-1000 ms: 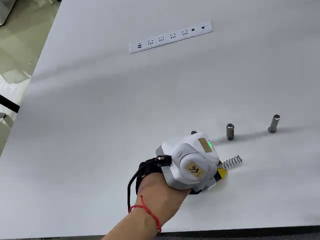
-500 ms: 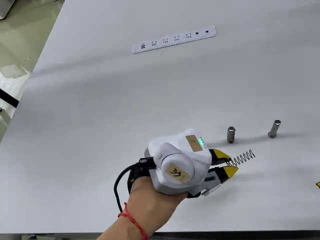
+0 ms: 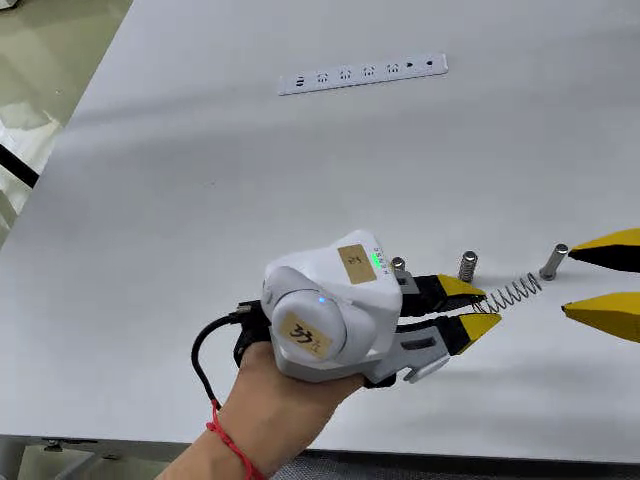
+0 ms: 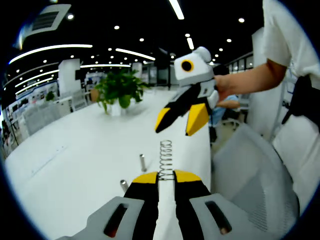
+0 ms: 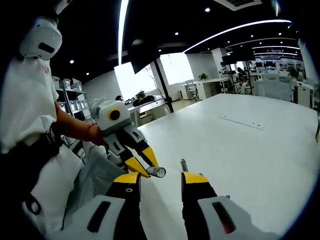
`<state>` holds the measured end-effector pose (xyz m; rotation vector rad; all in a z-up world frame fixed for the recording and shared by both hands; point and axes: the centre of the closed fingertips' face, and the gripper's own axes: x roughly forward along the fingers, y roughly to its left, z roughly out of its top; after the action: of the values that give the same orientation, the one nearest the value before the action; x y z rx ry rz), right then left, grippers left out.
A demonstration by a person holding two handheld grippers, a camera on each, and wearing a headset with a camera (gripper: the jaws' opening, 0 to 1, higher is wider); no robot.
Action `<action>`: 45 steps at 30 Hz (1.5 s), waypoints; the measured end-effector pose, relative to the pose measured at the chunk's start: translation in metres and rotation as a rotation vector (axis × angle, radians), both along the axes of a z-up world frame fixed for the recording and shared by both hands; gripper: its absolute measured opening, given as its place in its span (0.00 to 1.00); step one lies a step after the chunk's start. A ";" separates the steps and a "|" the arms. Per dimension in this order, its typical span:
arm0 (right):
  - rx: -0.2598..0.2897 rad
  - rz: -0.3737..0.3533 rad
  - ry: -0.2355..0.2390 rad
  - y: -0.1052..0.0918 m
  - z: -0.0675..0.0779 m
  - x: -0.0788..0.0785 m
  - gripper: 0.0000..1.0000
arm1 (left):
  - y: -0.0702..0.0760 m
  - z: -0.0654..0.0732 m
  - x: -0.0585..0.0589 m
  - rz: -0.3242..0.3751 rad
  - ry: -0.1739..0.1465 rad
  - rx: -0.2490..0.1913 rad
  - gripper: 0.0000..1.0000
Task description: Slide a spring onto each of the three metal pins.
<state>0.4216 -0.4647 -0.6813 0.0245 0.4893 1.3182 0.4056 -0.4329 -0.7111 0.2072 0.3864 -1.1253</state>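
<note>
Yellow-tipped jaws of the left gripper [image 3: 485,307] are clamped on one end of the spring [image 3: 512,292], which is held above the table [image 3: 250,200] and points toward the right gripper [image 3: 567,284], whose jaws stand apart and hold nothing. Beyond stand the left pin [image 3: 398,265], the middle pin [image 3: 466,265] and the right pin [image 3: 553,261], the last near the spring's free end.

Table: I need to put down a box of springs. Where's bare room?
Bare: the wide stretch between the power strip and the pins, and the left side of the table. Crowded: front right, where the left hand-held gripper holds the spring toward the right hand-held gripper, by the pins.
</note>
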 end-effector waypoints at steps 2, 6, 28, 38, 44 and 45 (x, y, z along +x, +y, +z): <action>-0.003 0.024 0.006 0.005 0.003 -0.003 0.31 | -0.001 0.003 -0.002 -0.005 -0.007 -0.010 0.11; -0.012 0.054 0.026 0.011 0.006 -0.007 0.26 | -0.001 0.009 -0.004 -0.008 -0.018 -0.032 0.11; -0.051 0.150 0.042 0.020 0.012 -0.019 0.12 | -0.001 0.017 -0.011 -0.025 -0.028 -0.096 0.11; -0.109 0.202 -0.013 0.024 0.015 -0.025 0.12 | -0.003 0.015 -0.016 -0.043 -0.024 -0.092 0.11; -0.172 0.252 -0.070 0.029 0.016 -0.030 0.12 | -0.005 0.012 -0.019 -0.054 -0.019 -0.085 0.10; -0.180 0.259 -0.078 0.029 0.016 -0.031 0.12 | -0.005 0.012 -0.020 -0.056 -0.020 -0.085 0.10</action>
<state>0.3906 -0.4357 -0.6648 -0.2458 0.5559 1.5167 0.3858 -0.4378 -0.6992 0.1552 0.3164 -1.1914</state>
